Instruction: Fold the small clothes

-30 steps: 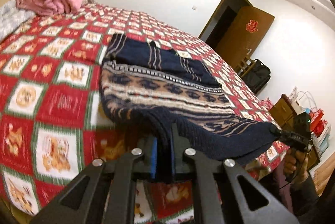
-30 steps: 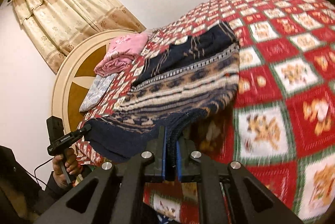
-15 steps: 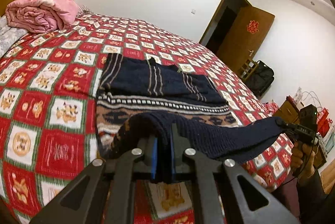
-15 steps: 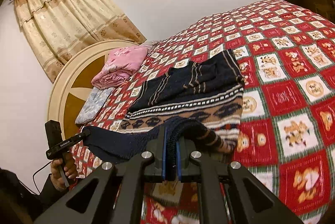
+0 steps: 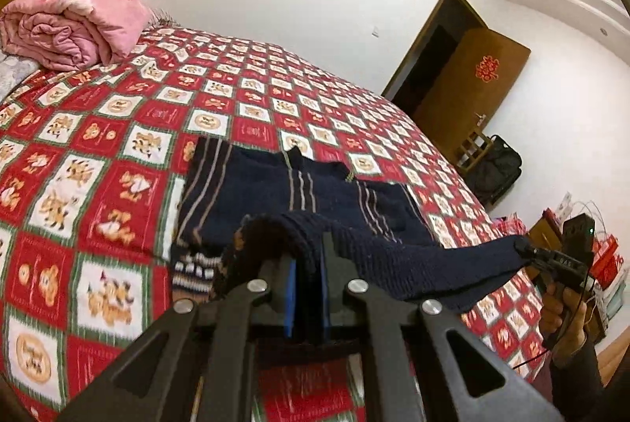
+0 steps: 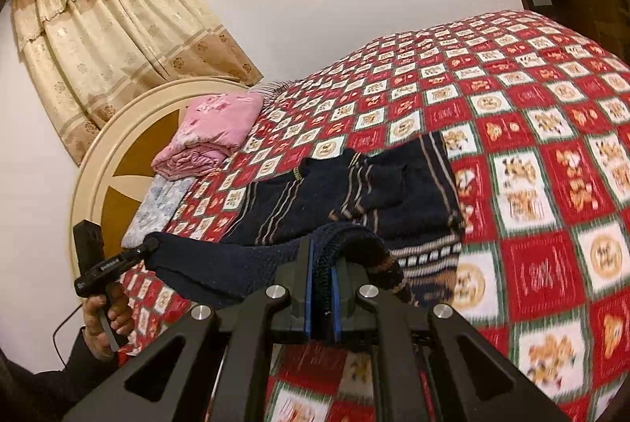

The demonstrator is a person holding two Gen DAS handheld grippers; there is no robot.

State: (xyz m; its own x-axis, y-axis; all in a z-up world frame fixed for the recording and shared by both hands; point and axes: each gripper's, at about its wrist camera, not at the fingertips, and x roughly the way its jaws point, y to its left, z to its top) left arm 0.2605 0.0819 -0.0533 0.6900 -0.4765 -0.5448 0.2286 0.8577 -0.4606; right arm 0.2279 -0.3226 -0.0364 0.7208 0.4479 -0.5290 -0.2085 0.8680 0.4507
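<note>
A navy knit sweater [image 5: 275, 193] with tan stripes and a patterned band lies on the bed; it also shows in the right wrist view [image 6: 378, 189]. My left gripper [image 5: 307, 264] is shut on one corner of its navy hem [image 5: 413, 260]. My right gripper [image 6: 322, 256] is shut on the other corner. The hem [image 6: 220, 264] is stretched between both grippers, lifted above the bed and carried over the sweater's upper half. The right gripper [image 5: 523, 249] shows at the right of the left wrist view, the left gripper [image 6: 151, 244] at the left of the right wrist view.
The bed has a red, white and green checked cover [image 5: 118, 146]. A folded pink quilt [image 5: 71, 28] and a pale pillow [image 6: 157, 209] lie by the round headboard [image 6: 102, 162]. A brown door [image 5: 472, 87], a black bag [image 5: 496, 166] and curtains [image 6: 110, 39] stand around.
Both grippers have carried the hem up and forward over the sweater toward its collar. The patterned band is now mostly covered or folded under; the lower half is doubling over the upper half.
</note>
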